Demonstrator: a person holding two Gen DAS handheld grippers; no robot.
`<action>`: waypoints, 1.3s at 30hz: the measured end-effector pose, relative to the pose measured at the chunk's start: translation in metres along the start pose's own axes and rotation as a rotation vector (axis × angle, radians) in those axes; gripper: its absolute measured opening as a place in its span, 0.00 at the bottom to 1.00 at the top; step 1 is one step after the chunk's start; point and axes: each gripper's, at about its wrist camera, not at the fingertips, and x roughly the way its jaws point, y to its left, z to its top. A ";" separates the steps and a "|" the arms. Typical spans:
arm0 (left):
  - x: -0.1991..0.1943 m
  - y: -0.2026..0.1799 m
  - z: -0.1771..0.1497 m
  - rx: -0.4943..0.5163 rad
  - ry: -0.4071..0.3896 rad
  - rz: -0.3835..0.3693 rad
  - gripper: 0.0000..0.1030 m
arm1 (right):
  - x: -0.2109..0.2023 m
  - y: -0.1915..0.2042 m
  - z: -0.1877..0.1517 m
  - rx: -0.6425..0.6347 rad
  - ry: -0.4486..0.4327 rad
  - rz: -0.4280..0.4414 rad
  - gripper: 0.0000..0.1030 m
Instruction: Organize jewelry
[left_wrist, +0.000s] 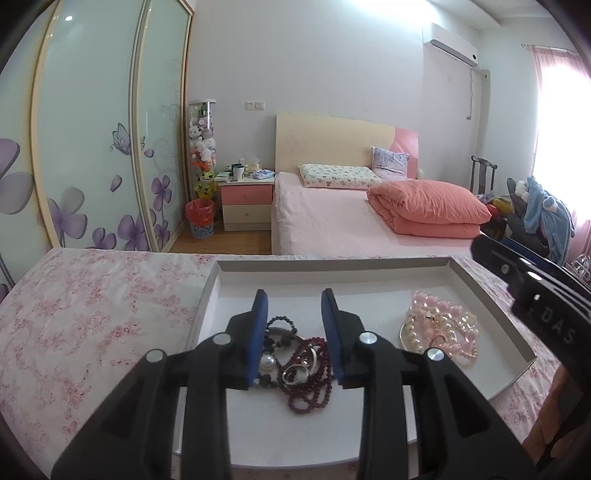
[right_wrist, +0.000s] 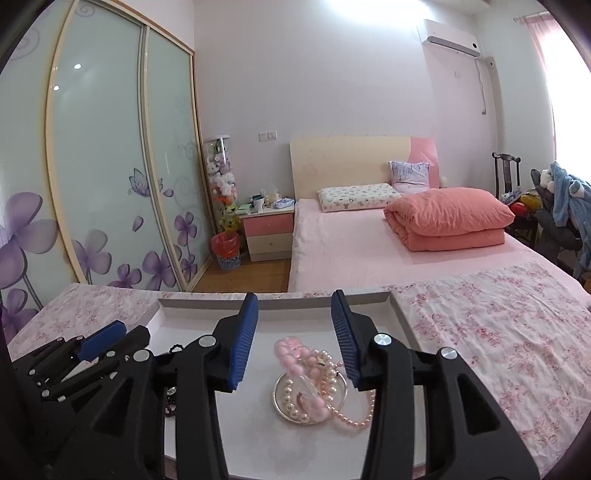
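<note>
A shallow white tray (left_wrist: 332, 267) lies on a floral cloth. In its left part lies a tangle of dark jewelry: a dark red bead strand (left_wrist: 306, 384), a black bead bracelet (left_wrist: 280, 325), a silver ring (left_wrist: 295, 373) and a pearl (left_wrist: 266, 363). My left gripper (left_wrist: 294, 295) hangs over this tangle, open, its blue pads on either side without pressing. To the right, pink and pearl bracelets (right_wrist: 295, 354) are heaped on a round silver dish (right_wrist: 284, 410). My right gripper (right_wrist: 295, 295) stands open above that heap, holding nothing.
The tray's grey walls (right_wrist: 280, 299) rise low around it. Floral cloth (right_wrist: 498, 332) spreads left and right of the tray. Beyond stand a pink bed (right_wrist: 369, 251), a wardrobe with flowered doors (right_wrist: 110, 166), a nightstand (right_wrist: 267, 229) and a cluttered chair (right_wrist: 561, 206).
</note>
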 end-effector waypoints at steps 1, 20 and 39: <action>-0.001 0.002 0.001 -0.006 0.000 0.004 0.30 | -0.001 -0.001 0.000 0.003 -0.001 0.000 0.41; -0.087 0.043 -0.001 -0.079 -0.043 0.017 0.37 | -0.072 -0.004 -0.008 0.011 0.002 0.004 0.41; -0.179 0.055 -0.064 -0.092 -0.032 -0.042 0.57 | -0.150 0.001 -0.060 -0.016 0.076 0.027 0.49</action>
